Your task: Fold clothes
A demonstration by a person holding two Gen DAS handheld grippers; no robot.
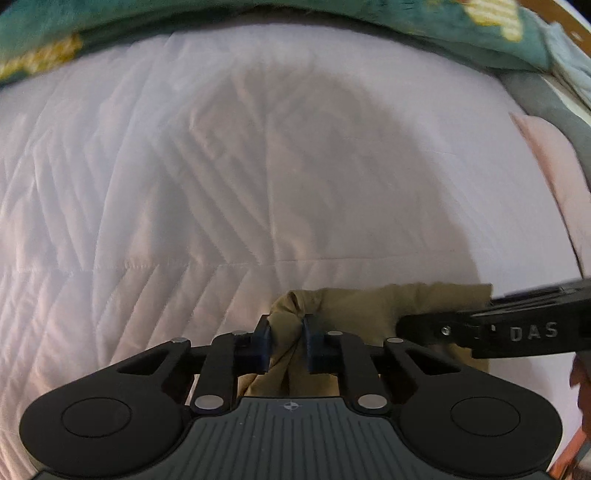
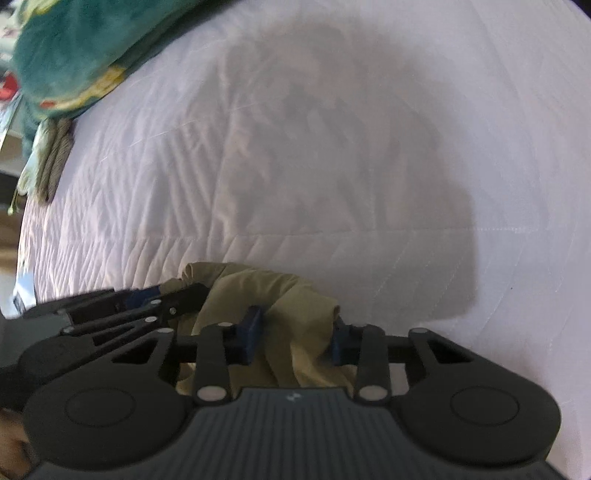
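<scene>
An olive-tan garment (image 1: 369, 306) is bunched on the white quilted bedspread (image 1: 221, 184), close under both grippers. My left gripper (image 1: 288, 343) is shut on a gathered fold of the garment, and cloth fills the narrow gap between its blue pads. The right gripper's black fingers (image 1: 424, 326) reach in from the right onto the same cloth. In the right wrist view my right gripper (image 2: 295, 336) is shut on a thicker bunch of the garment (image 2: 295, 302), and the left gripper (image 2: 173, 299) lies close on its left. The rest of the garment is hidden beneath the grippers.
A teal plush blanket (image 1: 110, 29) with yellow patches lies along the far edge of the bed, also the blanket (image 2: 74, 55) at upper left. A pale pink pillow (image 1: 546, 166) sits at the right. The bed's left edge (image 2: 26, 221) drops to the floor.
</scene>
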